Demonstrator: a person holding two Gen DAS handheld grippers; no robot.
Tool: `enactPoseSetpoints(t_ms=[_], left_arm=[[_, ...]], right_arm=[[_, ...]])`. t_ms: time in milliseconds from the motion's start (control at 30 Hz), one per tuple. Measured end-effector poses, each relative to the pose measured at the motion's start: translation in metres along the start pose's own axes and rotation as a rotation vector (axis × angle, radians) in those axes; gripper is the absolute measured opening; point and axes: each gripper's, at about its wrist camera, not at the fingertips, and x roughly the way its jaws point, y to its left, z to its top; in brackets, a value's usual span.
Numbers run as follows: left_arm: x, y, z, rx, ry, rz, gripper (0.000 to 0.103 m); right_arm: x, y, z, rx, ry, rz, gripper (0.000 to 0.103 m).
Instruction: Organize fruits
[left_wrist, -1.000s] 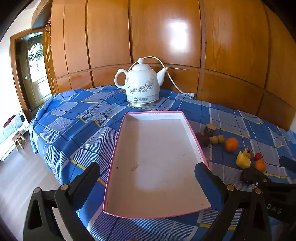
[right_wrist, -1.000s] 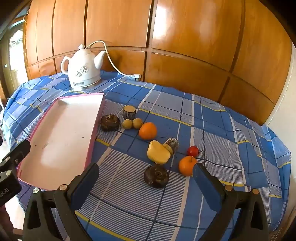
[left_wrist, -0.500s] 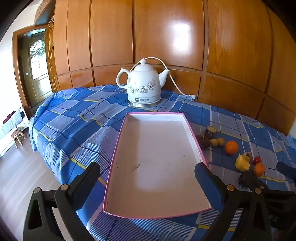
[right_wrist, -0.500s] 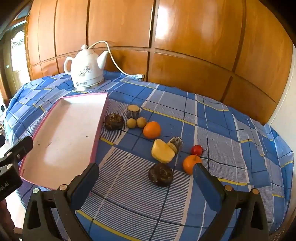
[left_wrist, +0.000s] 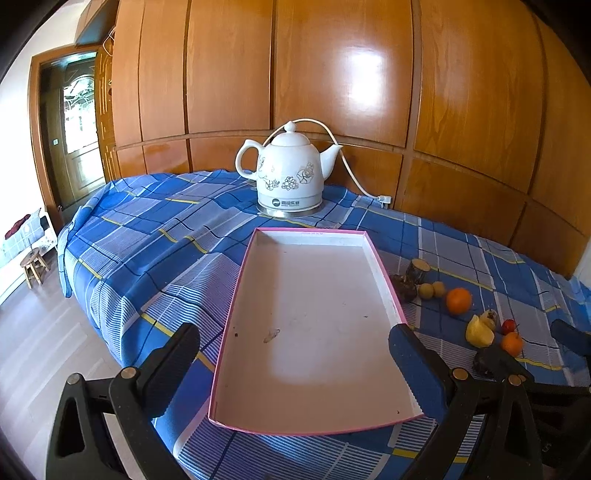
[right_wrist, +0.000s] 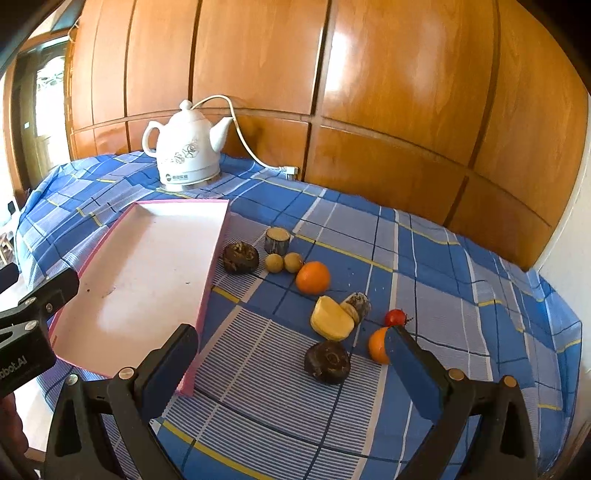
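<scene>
A pink-rimmed white tray (left_wrist: 384, 280) (right_wrist: 218, 254) lies empty on the blue checked cloth. Fruits lie to its right: a dark brown fruit (right_wrist: 327, 362), a yellow piece (right_wrist: 330, 322), two oranges (right_wrist: 313, 277) (right_wrist: 376, 349), a small red fruit (right_wrist: 395, 317), two small tan fruits (right_wrist: 274, 263), another dark fruit (right_wrist: 240, 256) and a stump-like piece (right_wrist: 277, 240). They also show at the right of the left wrist view, such as an orange (left_wrist: 458, 300). My left gripper (left_wrist: 293, 345) is open over the tray's near end. My right gripper (right_wrist: 291, 349) is open, above the near dark fruit.
A white electric kettle (left_wrist: 290, 175) (right_wrist: 186, 151) with a cord stands behind the tray, against a wooden panel wall. The table edge drops off on the left to the floor, where a small stool (left_wrist: 33, 264) stands.
Both grippers have drawn back and risen slightly; the tray and fruits look a little farther away. Both stay open and nothing on the table has moved.
</scene>
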Motion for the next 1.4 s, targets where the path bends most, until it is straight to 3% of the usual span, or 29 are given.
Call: enactPoseSetpoints(t_ms=[1400], left_arm=[[-0.0057,-0.0036,0.0001,0.012,0.012,-0.019,0.103]], right_arm=[[-0.0083,0.0019,-0.0011,0.010,-0.021,0.030,0.103]])
